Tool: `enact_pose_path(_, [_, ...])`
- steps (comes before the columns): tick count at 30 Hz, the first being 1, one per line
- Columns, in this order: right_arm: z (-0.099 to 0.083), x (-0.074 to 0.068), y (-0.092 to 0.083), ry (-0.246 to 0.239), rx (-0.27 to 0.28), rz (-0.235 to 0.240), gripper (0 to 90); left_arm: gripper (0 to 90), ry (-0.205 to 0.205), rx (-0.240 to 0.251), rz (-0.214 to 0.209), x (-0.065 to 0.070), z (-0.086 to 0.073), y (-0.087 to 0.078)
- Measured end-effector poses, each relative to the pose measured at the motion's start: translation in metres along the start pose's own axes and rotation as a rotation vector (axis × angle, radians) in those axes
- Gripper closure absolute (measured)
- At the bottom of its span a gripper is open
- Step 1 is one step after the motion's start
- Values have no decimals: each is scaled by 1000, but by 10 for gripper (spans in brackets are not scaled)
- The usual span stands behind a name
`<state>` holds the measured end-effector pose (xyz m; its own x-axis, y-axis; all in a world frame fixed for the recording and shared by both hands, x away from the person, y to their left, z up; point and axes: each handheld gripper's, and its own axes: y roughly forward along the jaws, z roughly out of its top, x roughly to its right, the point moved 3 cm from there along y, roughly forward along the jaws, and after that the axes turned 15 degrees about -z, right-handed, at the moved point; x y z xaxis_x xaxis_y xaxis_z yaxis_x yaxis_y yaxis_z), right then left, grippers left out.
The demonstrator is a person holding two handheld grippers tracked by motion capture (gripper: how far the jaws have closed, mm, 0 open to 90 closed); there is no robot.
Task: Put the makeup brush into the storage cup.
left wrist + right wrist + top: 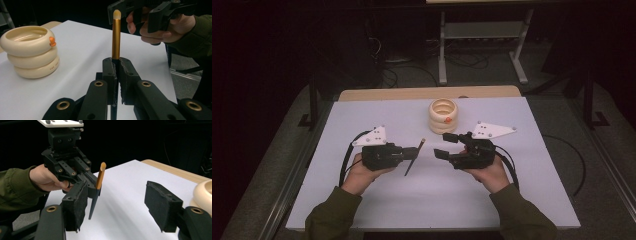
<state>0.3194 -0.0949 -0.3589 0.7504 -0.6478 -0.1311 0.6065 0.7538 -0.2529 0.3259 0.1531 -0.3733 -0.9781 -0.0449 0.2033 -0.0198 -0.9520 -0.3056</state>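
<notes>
One brush (414, 156), one ringed cream holder (443, 115), two grippers.

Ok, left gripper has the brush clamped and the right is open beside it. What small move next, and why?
Probably ease the right gripper toward the brush's gold end. Its jaws stand open and apart from the brush, while the left gripper is shut on it mid-handle, leaving that end free for a handover. The cream stacked-ring holder may be the destination.

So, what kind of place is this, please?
Probably a lab or recording room, not a home. A white table stands on grey carpet in a dark room, with loose cables and a metal frame behind. A person holds two camera-fitted claws; the left claw grips a brush.
</notes>
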Motion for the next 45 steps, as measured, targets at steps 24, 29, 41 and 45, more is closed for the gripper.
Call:
enact_pose_path(24, [5, -19, 28, -7, -9, 79, 595, 836, 4, 1, -9, 2, -1, 5])
enact_pose_path(29, [5, -20, 30, -7, -13, 78, 662, 836, 4, -1, -11, 2, -1, 5])
enact_pose_path(41, [4, -20, 31, -8, -24, 62, 792, 836, 1, -6, -11, 1, -2, 6])
enact_pose_path(45, [5, -21, 31, -2, -26, 61, 811, 836, 6, -9, -11, 2, -1, 6])
